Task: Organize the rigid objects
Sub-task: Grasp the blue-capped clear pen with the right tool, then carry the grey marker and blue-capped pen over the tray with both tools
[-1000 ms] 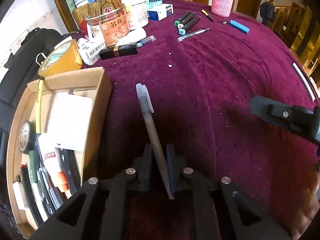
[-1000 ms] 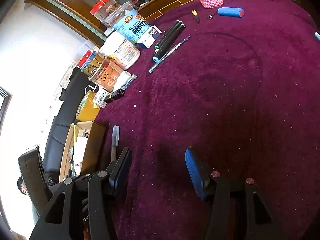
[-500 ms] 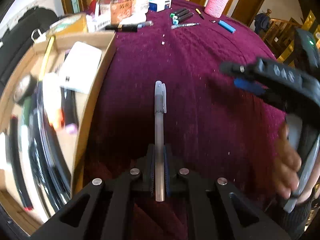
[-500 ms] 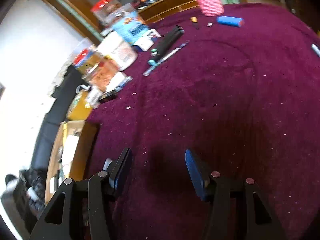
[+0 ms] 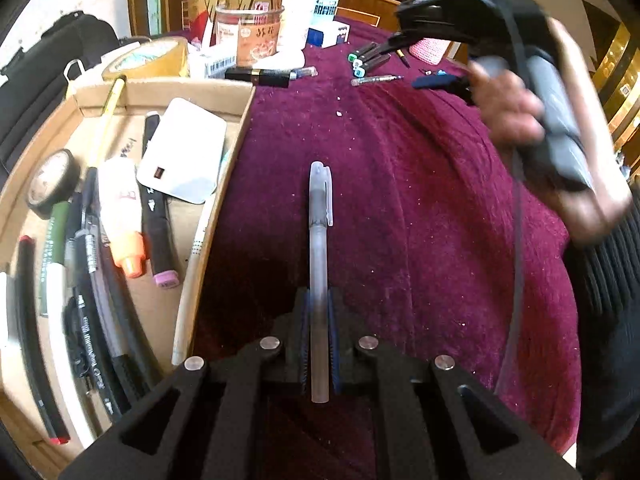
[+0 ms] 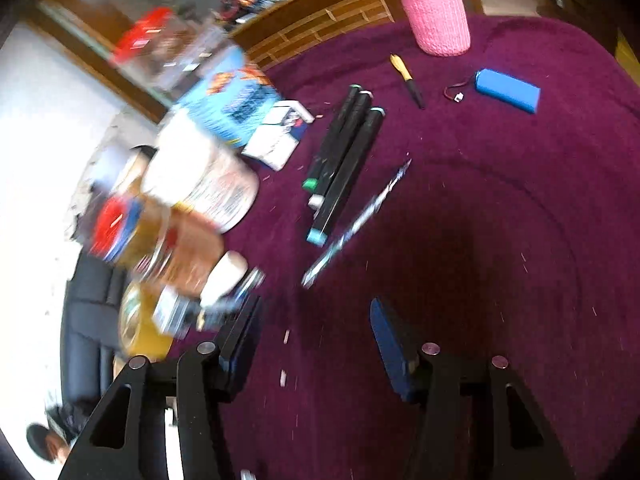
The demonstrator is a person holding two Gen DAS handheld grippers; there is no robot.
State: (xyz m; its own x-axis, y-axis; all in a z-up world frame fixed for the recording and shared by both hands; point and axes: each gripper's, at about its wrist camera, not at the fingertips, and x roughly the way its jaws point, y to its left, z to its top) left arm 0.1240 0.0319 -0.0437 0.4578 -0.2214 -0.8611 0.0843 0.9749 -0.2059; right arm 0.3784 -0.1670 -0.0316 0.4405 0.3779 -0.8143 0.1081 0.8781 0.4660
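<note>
My left gripper point(image 5: 319, 334) is clenched on a frosted grey pen point(image 5: 319, 248), which sticks straight out ahead over the maroon tablecloth point(image 5: 420, 208), just beside the right wall of the cardboard box point(image 5: 236, 128). That box already holds a white power bank point(image 5: 184, 152), a glue tube with an orange cap point(image 5: 120, 216), a black marker with a pink end point(image 5: 158, 220), a roll of black tape point(image 5: 50, 182) and several pens. My right gripper point(image 6: 316, 344) is released, its jaws have just been narrowing, and nothing sits between them.

Ahead of it lie 3 black markers point(image 6: 344, 164) side by side, a clear pen point(image 6: 360, 220) next to them, a small yellow-tipped tool point(image 6: 406, 78), a blue battery pack point(image 6: 508, 90) and a pink knitted cup point(image 6: 436, 8). Jars and boxes crowd the table's left edge, blurred.

Only the left wrist view shows the box's contents and my right hand point(image 5: 508, 108) gripping its handle above the cloth; only the right wrist view shows the battery pack clearly.
</note>
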